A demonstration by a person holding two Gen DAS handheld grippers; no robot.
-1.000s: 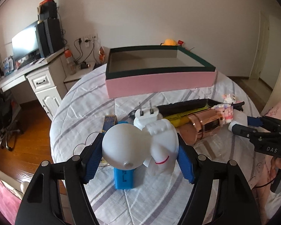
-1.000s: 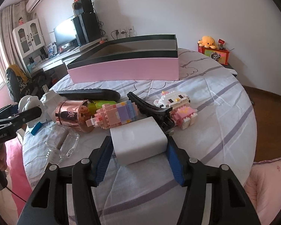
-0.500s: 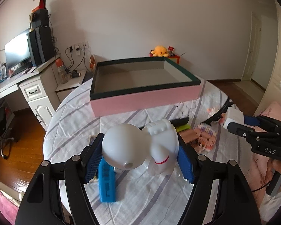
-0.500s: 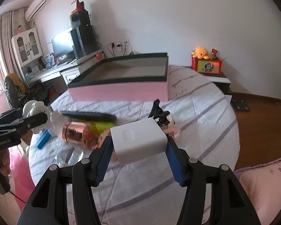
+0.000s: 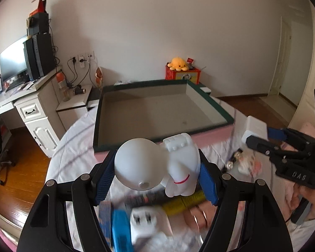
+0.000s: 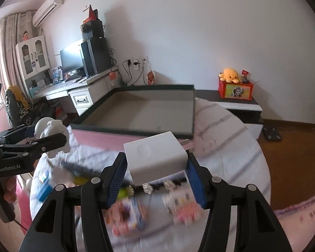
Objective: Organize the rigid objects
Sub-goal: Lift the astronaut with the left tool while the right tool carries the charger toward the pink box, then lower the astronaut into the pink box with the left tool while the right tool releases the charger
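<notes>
My left gripper is shut on a white astronaut figure, held above the table just short of the pink box with its dark green rim. My right gripper is shut on a white charger block, prongs pointing toward the same box. Each gripper shows in the other's view: the right one with the charger at the right, the left one with the astronaut at the left. The box's grey floor looks bare.
Blurred items lie on the striped cloth below: a blue block, a white plug, a yellow piece, a copper cup, block toys and a black clip. A desk stands at left.
Both grippers have risen and moved toward the box with their objects still held. The box now looms larger and its inside shows; the table items have slid down in both views.
</notes>
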